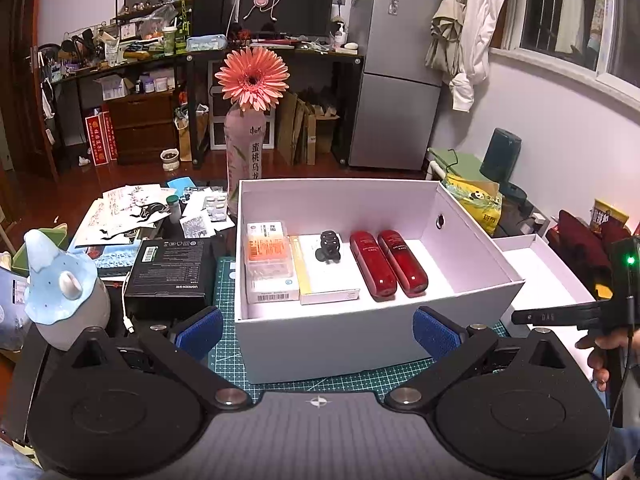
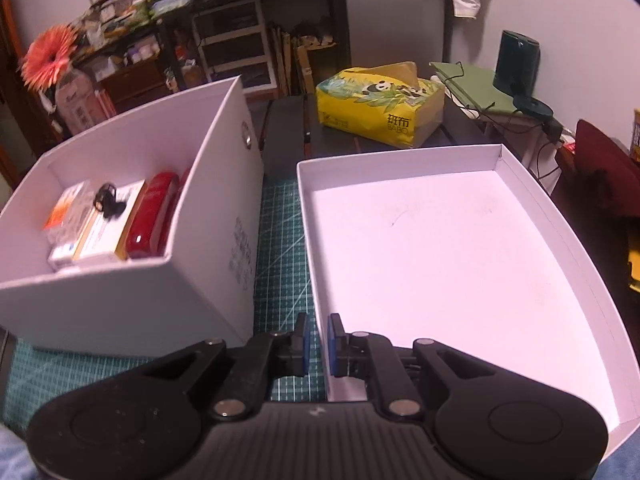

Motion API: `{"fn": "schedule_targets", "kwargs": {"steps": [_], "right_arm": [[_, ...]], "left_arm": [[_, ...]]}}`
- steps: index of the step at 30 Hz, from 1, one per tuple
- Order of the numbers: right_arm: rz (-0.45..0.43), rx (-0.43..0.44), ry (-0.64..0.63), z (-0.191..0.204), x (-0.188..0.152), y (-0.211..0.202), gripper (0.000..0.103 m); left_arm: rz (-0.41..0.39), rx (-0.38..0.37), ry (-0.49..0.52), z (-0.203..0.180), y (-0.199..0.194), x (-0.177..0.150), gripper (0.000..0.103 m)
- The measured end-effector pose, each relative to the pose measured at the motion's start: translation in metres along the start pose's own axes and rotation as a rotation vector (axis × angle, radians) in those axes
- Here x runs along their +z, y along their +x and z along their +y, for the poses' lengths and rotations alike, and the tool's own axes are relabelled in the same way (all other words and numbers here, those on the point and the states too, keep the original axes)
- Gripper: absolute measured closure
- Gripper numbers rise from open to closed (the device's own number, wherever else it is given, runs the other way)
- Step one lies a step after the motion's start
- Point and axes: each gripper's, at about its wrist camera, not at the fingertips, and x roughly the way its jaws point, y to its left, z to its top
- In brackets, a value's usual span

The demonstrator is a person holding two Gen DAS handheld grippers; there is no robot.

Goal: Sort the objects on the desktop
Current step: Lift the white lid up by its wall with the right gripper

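**Two hand-held grippers at a white storage box and its lid**

From the left wrist view, the left hand-held gripper (image 1: 318, 330) is spread wide and holds nothing, its blue pads (image 1: 199, 330) flanking the near wall of a deep white box (image 1: 328, 344). The box stands on a green cutting mat (image 1: 228, 344) on the tabletop. Along the box floor, from 9 o'clock to 3 o'clock, lie an orange-and-white medicine carton (image 1: 267, 262), a flat white carton with a yellow edge (image 1: 326, 276) carrying a small black clip (image 1: 329, 246), and two red bottles (image 1: 388, 266) side by side. At 9 o'clock outside the box sits a black carton (image 1: 170, 270), and beyond it a blue-and-white ceramic figure (image 1: 60, 280). At 12 o'clock behind the box stands a pink bottle holding an orange gerbera (image 1: 253, 76).

From the right wrist view, the right hand-held gripper (image 2: 317, 346) is closed to a narrow gap, clamped on the near left wall of the shallow white lid (image 2: 460, 264), which lies open side up just beside the box at 3 o'clock. A yellow tissue pack (image 2: 380, 104) sits beyond the lid at 12 o'clock.
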Motion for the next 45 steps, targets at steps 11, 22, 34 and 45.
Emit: {"fn": "schedule_targets", "kwargs": {"steps": [11,22,34,45], "right_arm": [[0.003,-0.023,-0.082,0.008,-0.001,0.017,0.094],[0.023,-0.069,-0.171,0.02,-0.009,0.027,0.094],[0.014,-0.074,-0.158,0.019,-0.008,0.026,0.101],[-0.062,0.094,0.041,-0.002,0.0,-0.004,0.102]], "left_arm": [[-0.004,0.017,-0.002,0.0,0.004,0.0,0.001],[0.003,0.015,0.002,0.0,0.005,0.0,0.001],[0.008,0.025,0.008,0.002,0.009,-0.001,0.001],[0.014,-0.003,0.012,0.002,0.012,0.0,0.001]]}}
